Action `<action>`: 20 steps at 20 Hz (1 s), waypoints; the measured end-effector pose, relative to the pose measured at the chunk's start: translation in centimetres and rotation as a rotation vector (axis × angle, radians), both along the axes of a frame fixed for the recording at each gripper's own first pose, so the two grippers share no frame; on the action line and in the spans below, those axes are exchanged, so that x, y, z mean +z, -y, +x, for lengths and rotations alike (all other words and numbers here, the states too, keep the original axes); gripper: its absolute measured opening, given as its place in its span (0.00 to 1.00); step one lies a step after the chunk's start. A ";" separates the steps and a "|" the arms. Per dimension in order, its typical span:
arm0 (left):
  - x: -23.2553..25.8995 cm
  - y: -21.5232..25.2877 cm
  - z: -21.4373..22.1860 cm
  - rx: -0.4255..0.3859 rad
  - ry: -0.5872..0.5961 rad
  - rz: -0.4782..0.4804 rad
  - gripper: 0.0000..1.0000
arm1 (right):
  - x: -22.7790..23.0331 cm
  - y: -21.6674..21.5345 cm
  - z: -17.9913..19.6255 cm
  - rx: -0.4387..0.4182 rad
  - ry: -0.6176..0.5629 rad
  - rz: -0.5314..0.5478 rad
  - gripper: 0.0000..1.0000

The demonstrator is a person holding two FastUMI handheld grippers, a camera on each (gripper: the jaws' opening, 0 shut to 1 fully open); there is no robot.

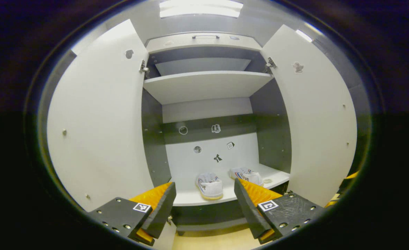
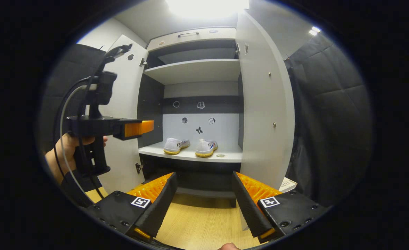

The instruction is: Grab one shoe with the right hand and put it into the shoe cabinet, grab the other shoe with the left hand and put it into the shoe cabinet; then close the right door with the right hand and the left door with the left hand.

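Note:
Two white shoes with yellow soles rest on the lower shelf (image 1: 190, 199) of the open grey shoe cabinet: one (image 1: 209, 185) in the middle, the other (image 1: 246, 175) to its right. In the right gripper view the pair shows as a left shoe (image 2: 176, 145) and a right shoe (image 2: 206, 147). Both doors stand wide open, the left door (image 1: 100, 121) and the right door (image 1: 320, 114). My left gripper (image 1: 204, 205) is open and empty, facing the shelf from in front. My right gripper (image 2: 204, 201) is open and empty too, lower and farther back, beside the right door (image 2: 265, 107). A hand holds the left gripper (image 2: 135, 128) by the left door (image 2: 124, 90).
An upper shelf (image 1: 204, 85) and a closed top drawer with a handle (image 1: 205, 36) sit above. Light wooden floor (image 2: 204, 218) lies below the cabinet. Black padded booth wall (image 2: 329, 114) stands right of the right door, with a small white box (image 2: 288, 184) at its foot.

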State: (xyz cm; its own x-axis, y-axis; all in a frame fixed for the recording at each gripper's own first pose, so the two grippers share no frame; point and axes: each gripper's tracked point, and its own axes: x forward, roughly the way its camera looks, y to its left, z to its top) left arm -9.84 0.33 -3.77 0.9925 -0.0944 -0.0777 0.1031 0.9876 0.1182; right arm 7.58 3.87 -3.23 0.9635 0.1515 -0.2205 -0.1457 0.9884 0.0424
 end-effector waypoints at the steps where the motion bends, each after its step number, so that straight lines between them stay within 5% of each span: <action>1: 0.2 -0.5 -1.1 0.011 0.001 -0.004 0.95 | 0.2 0.2 -0.2 -0.001 0.005 -0.001 0.98; 10: 0.9 -4.3 -9.2 0.068 0.003 -0.050 0.95 | 2.8 2.4 -1.3 -0.036 0.053 -0.013 0.96; 20: 1.2 -5.4 -13.3 0.057 -0.004 -0.059 0.96 | 4.8 4.0 -2.1 -0.059 0.071 0.003 0.98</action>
State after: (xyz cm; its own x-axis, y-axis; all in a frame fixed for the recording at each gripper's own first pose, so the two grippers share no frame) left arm -23.09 5.69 -2.61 0.9961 -0.0422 -0.0773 0.0468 0.9971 0.0593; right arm 5.52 -0.12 1.53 0.9840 0.0945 -0.1512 -0.0900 0.9953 0.0367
